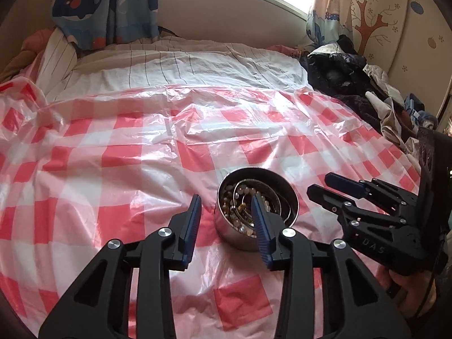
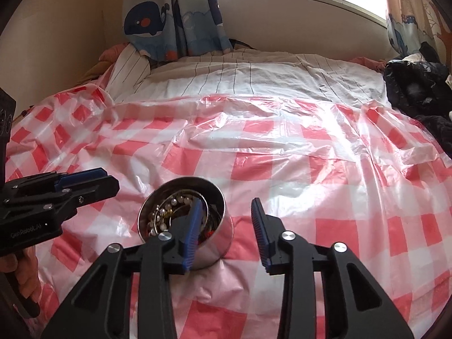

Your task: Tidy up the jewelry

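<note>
A small steel bowl (image 1: 230,236) stands on the checked plastic sheet, holding a tangle of pale bead strings and gold bits (image 1: 246,191). My left gripper (image 1: 226,197) is open, with its right finger over the bowl's inside and its left finger outside the left wall; the pads press on nothing. The right gripper (image 1: 325,187), held in a hand, hovers just right of the bowl. In the right wrist view the bowl (image 2: 216,244) with its beads (image 2: 163,216) sits lower left. My right gripper (image 2: 227,201) is open astride the bowl's right wall. The left gripper (image 2: 111,180) reaches in from the left.
A red-and-white checked plastic sheet (image 1: 141,152) covers the bed, with striped bedding (image 1: 183,67) behind it. A pile of dark clothes (image 1: 339,73) lies at the right edge. Whale-print curtains (image 2: 175,14) hang under the window by the far wall.
</note>
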A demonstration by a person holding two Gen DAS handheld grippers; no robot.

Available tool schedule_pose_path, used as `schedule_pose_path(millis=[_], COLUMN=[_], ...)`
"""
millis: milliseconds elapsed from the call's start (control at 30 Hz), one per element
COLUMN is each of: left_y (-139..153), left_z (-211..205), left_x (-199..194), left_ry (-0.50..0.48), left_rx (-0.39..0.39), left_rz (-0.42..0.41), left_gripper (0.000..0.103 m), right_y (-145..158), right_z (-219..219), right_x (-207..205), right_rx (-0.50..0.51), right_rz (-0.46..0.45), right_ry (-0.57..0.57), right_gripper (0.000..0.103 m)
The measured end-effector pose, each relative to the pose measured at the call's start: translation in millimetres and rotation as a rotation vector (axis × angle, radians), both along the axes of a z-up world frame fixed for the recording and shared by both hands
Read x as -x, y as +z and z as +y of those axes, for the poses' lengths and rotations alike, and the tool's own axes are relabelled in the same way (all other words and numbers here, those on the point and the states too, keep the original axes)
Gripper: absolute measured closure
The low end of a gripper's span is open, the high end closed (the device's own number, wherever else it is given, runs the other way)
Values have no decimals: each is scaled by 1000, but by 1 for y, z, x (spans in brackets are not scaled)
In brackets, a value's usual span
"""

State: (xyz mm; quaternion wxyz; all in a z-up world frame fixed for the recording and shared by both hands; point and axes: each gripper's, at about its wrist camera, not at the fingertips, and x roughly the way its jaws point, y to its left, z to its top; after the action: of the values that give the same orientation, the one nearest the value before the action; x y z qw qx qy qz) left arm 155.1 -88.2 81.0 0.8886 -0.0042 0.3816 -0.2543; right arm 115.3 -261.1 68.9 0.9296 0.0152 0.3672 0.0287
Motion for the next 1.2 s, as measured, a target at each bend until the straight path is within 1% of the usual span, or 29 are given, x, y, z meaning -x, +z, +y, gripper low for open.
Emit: schedule_pose_path(millis=[33,67,100,167,233,300,367,400,467,533,600,667,733,833,967,1033,1200], left_y=[-1,-2,-3,-6,-10,-13,-17,-19,-23,-26,-31,-37,-42,-50,-66,-74,-79], left_z=[1,2,3,5,9,12,14,15,15,17,20,23,26,28,32,34,34], left_x=[9,18,26,43,60,74,89,95,108,117,125,130,136,144,150,152,153], left_ry=[1,2,5,14,29,44,62,63,67,79,90,107,122,129,140,145,148], left_rx=[-22,-43,-60,-102,-142,-163,-192,-202,-220,-230,-231,-231,-241,-253,-249,-238,-237], left_rz=[-4,-7,-12,-21,-27,-23,-30,-34,-33,-33,-25,-10,-5,0,18,20,12], left_gripper=[61,56,53,44,43,39,30,29,23,18,18,14,11,8,8,8,8], right_y=[-2,-5,-8,-16,-24,-29,-33,-35,-39,-41,-44,-49,-54,-59,-65,-67,-71], right_z=[-2,-3,-3,-4,-6,-7,-7,-8,-9,-7,-3,3,5,11,22,26,28], right_x=[10,19,29,47,63,76,87,92,98,104,109,113,117,127,137,140,139], right_rx=[-8,-14,-15,-17,-35,-50,-55,-58,-66,-64,-56,-49,-57,-47,-4,20,41], right_rz=[3,14,24,45,73,86,98,103,116,121,129,144,162,169,164,153,147], right_ry=[-1,-2,-7,-15,-26,-38,-49,-58,-72,-80,-75,-71,-67,-70,-70,-76,-84], right_gripper=[60,53,44,41,39,37,34,32,31,30,26,24,23,17,8,8,7])
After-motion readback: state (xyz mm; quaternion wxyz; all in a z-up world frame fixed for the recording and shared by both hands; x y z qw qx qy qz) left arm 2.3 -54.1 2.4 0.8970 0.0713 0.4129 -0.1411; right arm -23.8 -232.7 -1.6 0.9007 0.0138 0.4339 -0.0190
